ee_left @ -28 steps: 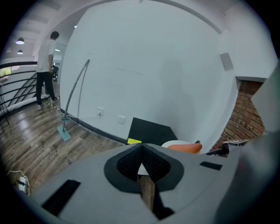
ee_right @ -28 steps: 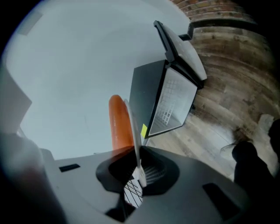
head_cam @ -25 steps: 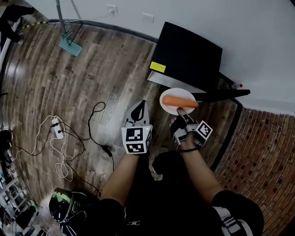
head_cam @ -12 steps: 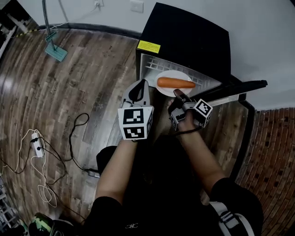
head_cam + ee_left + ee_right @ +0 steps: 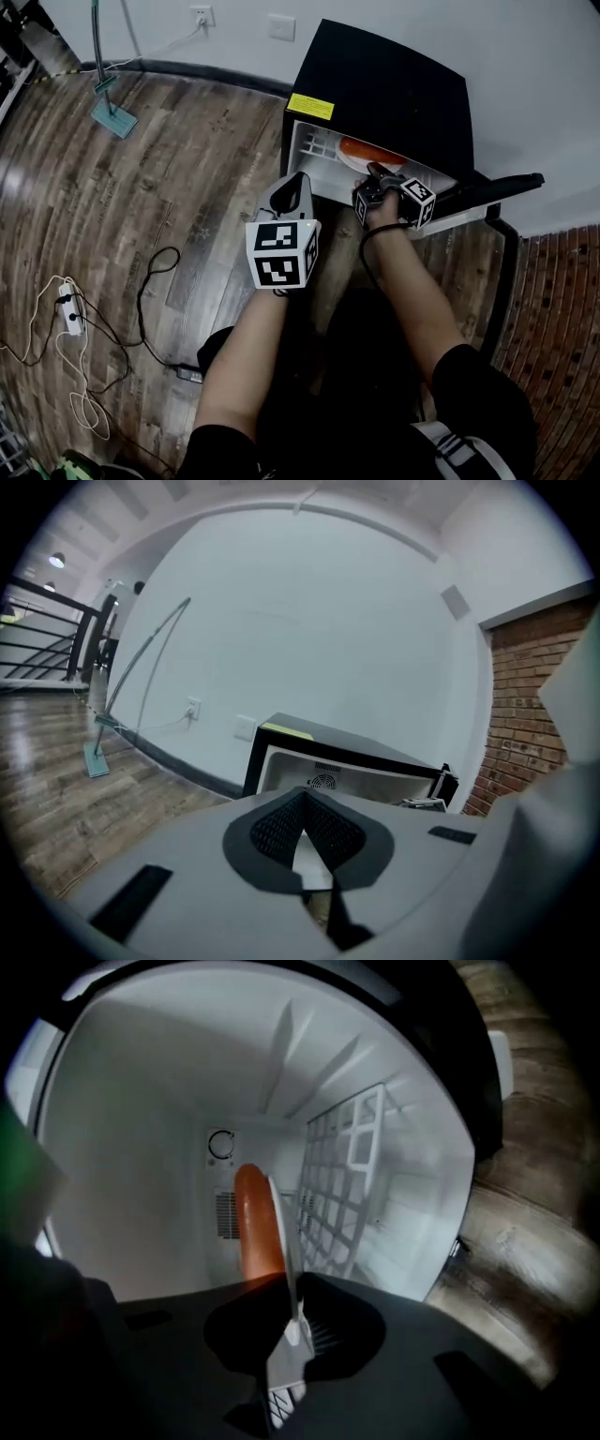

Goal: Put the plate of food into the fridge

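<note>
We judge the plate (image 5: pixel 351 160) to be light but stiff and breakable. Its glazed rim is probably slick, and the long orange food (image 5: pixel 371 150) lies loose on it and could roll if the plate tips. The rim is the only sensible place to take hold, at the plate's 6 o'clock edge nearest us, with the plate kept level. That is where the right gripper (image 5: pixel 376 172) has it. In the right gripper view the jaws are nearly together, pinching the thin edge of the plate (image 5: pixel 285 1232) between the pads, and the orange food (image 5: pixel 255 1222) runs along the plate beyond them. A one-sided hold like this leaves the far edge unsupported, so we would expect it to sag or twist if jolted. The plate is already inside the mouth of the fridge (image 5: pixel 394 89), at 12 o'clock from our right hand. The white cavity surrounds it, and the wire shelf (image 5: pixel 342 1185) shows just beside it. We cannot tell whether the plate is resting on anything yet. The fridge door (image 5: pixel 492 186) stands open at 3 o'clock of the opening. The left gripper (image 5: pixel 296 184) hangs over the floor (image 5: pixel 141 187) at 8 o'clock from the right gripper. Its jaws are pressed together on nothing and touch neither the plate nor the fridge.
</note>
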A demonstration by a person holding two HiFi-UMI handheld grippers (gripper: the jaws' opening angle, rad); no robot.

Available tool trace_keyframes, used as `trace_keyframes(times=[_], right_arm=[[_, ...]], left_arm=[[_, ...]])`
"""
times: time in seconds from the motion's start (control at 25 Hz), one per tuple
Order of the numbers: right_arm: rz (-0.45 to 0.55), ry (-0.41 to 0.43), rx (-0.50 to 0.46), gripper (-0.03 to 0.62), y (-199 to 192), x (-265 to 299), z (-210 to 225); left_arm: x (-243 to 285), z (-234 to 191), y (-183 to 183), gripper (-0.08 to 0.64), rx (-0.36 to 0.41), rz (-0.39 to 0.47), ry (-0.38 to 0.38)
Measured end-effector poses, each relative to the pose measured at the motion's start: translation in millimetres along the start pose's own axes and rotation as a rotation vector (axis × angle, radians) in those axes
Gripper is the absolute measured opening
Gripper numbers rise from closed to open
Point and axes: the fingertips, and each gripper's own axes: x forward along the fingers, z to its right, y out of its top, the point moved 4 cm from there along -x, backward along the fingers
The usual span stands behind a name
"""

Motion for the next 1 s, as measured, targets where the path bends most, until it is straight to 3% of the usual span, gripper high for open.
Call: trace_keyframes(times=[0.12, 0.24, 0.4, 0.56, 0.72, 1.0], right_arm=[[0.052, 0.037, 0.048, 0.037, 10, 20, -6], [0.079, 0.041, 0.036, 0.042, 18, 38, -9], [0.101, 0.006, -0.037, 0.058, 28, 50, -1], [0.113, 0.046, -0.120, 0.081, 31, 54, -7], [0.101, -0.005, -0.344, 0.180, 29, 53, -19], [0.102, -0.166, -0.913, 0.245, 26, 44, -21]], left_arm=[[8, -5, 2, -0.002, 0.029, -0.004, -0.019], [17, -14, -1, -0.002, -0.002, -0.020, -0.001], [17, -8, 0, -0.002, 0.014, -0.021, -0.012], [6, -2, 2, -0.002, 0.075, -0.011, -0.016], [2, -1, 1, -0.002, 0.098, -0.017, -0.001], [-7, 12, 4, -0.002, 0.126, -0.019, 0.003]])
